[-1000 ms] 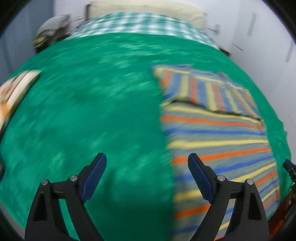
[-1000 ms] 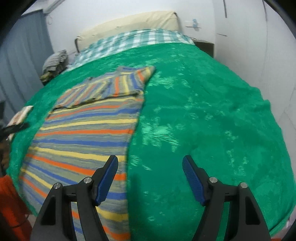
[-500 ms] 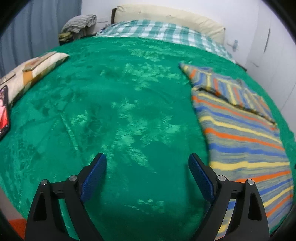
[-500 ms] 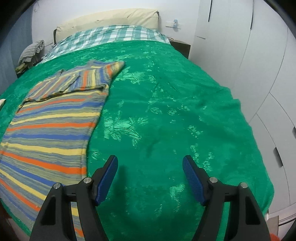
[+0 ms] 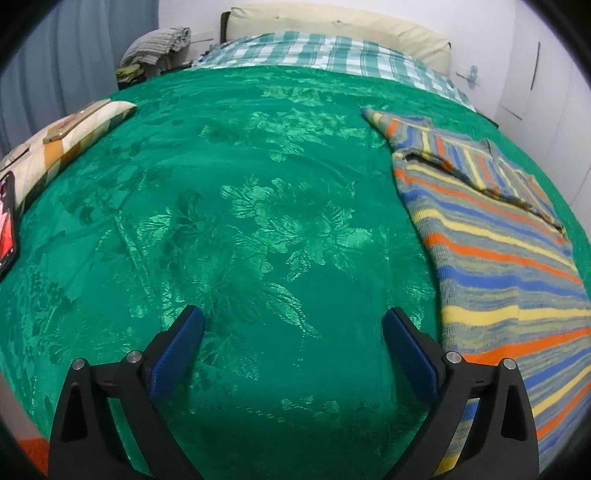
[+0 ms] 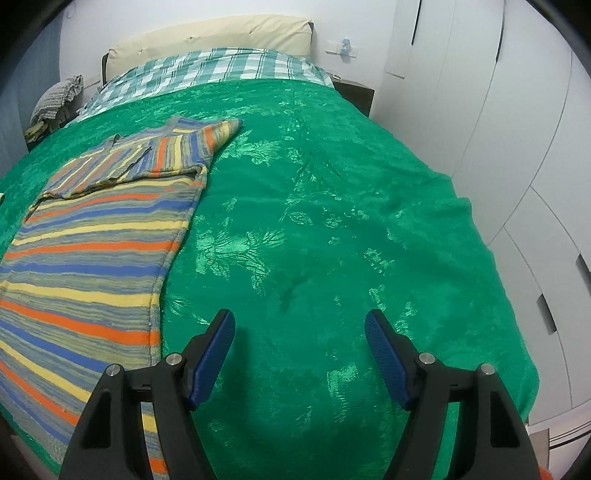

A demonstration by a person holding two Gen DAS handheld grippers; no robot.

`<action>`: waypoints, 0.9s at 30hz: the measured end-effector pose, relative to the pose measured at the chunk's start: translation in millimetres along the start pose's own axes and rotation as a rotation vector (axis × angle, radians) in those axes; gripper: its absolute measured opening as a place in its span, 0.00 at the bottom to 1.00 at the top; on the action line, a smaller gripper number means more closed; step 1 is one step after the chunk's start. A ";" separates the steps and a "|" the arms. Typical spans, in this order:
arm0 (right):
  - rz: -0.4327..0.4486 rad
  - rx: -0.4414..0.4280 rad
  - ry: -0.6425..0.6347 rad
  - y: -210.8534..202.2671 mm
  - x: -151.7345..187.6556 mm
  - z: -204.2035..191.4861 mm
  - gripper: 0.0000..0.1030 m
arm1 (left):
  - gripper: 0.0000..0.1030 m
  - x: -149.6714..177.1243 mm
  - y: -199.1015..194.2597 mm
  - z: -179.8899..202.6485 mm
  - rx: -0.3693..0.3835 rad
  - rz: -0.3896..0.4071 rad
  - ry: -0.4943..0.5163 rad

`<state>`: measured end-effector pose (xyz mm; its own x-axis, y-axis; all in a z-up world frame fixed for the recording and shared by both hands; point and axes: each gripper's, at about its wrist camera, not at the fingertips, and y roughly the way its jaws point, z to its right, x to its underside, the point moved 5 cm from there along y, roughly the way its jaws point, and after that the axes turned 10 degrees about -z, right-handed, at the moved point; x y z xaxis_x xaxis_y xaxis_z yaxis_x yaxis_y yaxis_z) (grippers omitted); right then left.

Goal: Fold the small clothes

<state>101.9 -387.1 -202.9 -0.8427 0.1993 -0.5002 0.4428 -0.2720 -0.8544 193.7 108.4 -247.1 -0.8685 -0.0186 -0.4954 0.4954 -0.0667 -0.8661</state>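
Right wrist view, striped garment [image 6: 92,236] edge left, green bedspread [image 6: 332,221] bare beyond

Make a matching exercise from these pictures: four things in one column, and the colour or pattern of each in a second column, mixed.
Things:
1. sweater
2. bedspread
3. sheet
4. headboard

Colours:
a. plain cream
b. green and white checks
c. orange, blue and yellow stripes
d. green with a flower pattern

Pairs: 1-c, 2-d, 3-b, 4-a
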 end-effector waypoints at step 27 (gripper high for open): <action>-0.005 0.009 -0.008 2.3 -0.4 -1.4 0.70 | 0.99 1.3 3.0 2.4 -0.010 0.001 0.017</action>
<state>103.7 -386.5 -204.8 -0.8474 0.1934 -0.4945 0.4357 -0.2790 -0.8557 194.0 105.8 -250.2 -0.8677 -0.0018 -0.4971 0.4964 -0.0565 -0.8662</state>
